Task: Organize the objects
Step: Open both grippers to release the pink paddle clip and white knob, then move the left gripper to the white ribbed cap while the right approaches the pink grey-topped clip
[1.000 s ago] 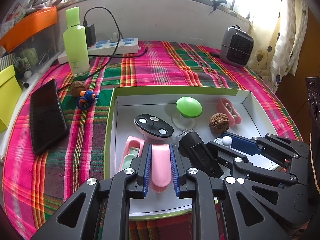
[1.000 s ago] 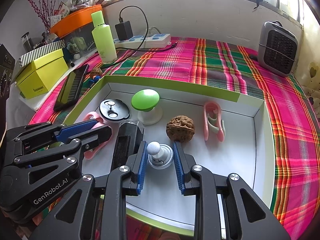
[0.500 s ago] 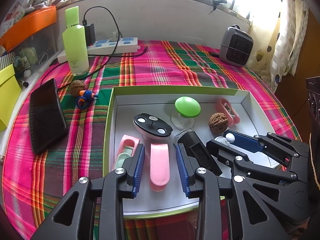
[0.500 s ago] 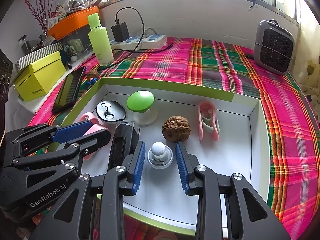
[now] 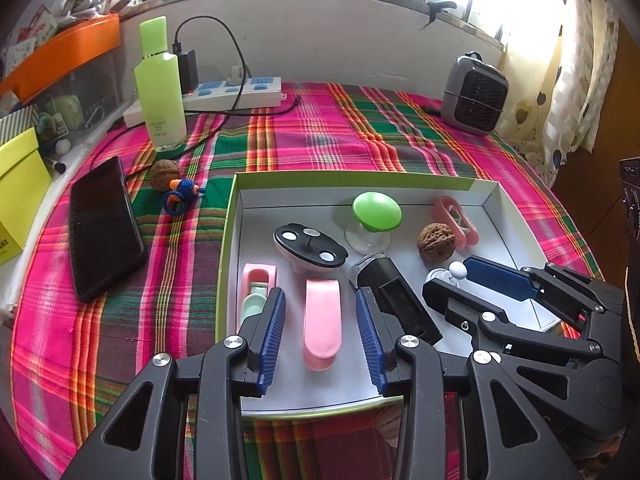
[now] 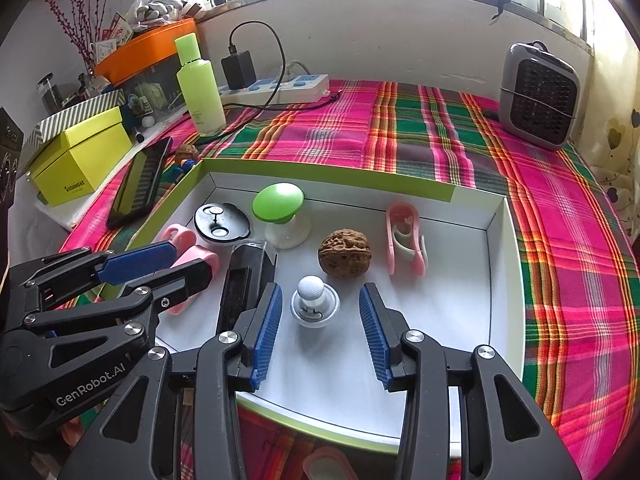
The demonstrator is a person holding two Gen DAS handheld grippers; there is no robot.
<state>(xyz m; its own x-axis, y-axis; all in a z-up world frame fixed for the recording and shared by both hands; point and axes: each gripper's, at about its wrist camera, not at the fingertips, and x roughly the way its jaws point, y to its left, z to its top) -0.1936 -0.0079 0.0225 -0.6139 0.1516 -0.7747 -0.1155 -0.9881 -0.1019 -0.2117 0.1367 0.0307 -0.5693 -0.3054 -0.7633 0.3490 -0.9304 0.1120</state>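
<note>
A green-rimmed white tray (image 5: 228, 248) (image 6: 500, 248) holds a pink shaver with a black head (image 5: 322, 320), a black device (image 5: 396, 300) (image 6: 244, 280), a green-capped holder (image 5: 376, 210) (image 6: 278, 204), a walnut (image 5: 436, 242) (image 6: 345, 253), two pink clips (image 5: 456, 220) (image 5: 256, 288) and a small white knob (image 6: 314, 300). My left gripper (image 5: 322, 334) is open, its fingers either side of the shaver handle. My right gripper (image 6: 320, 330) is open, its fingers either side of the white knob.
On the plaid cloth left of the tray lie a black phone (image 5: 104, 228), a second walnut (image 5: 164, 170) and a blue-orange toy (image 5: 180, 196). A green bottle (image 5: 160, 88), power strip (image 5: 224, 96), small heater (image 5: 474, 96) and yellow box (image 6: 80, 160) stand behind.
Both grippers have opened: the left let go of the pink shaver, the right let go of the white knob. Both have pulled back a little.
</note>
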